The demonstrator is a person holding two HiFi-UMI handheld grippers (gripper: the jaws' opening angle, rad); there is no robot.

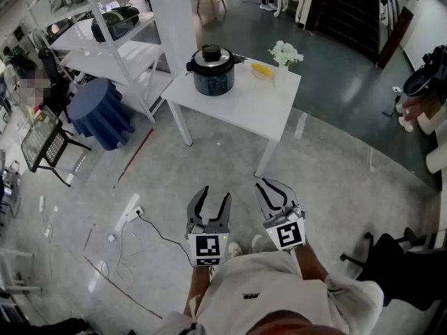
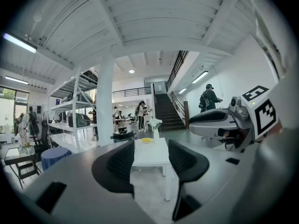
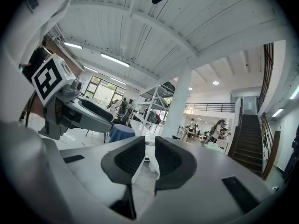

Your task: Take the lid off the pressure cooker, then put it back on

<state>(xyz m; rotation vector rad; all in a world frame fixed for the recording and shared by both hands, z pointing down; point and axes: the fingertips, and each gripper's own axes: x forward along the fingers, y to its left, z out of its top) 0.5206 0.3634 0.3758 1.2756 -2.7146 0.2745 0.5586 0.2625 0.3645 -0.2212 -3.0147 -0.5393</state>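
**Empty-Jawed and Well Short of the Cooker**

I stand on the grey floor with both tools held out level in front of me and nothing in either. My left gripper [image 1: 213, 199] has its jaws a moderate way apart, and only the far bench shows through the gap. My right gripper [image 1: 272, 189] has its jaws drawn narrow, not quite meeting, and they too grip nothing.

Well ahead of me, the pressure cooker [image 1: 212, 75] sits at the left end of the white bench [image 1: 244, 107]. Its lid [image 1: 211, 56] is on. A small yellow dish [image 1: 262, 70] lies just to the cooker's right, and a vase of white flowers [image 1: 285, 53] stands at the far corner.

The lid looks to me like rigid metal, weighty, smooth and likely slick on its dome, so the dark knob at its centre seems the surest hold. It probably locks with a twist. I would therefore brace the dark pot at a side handle with one tool, or it may skate across the bench.
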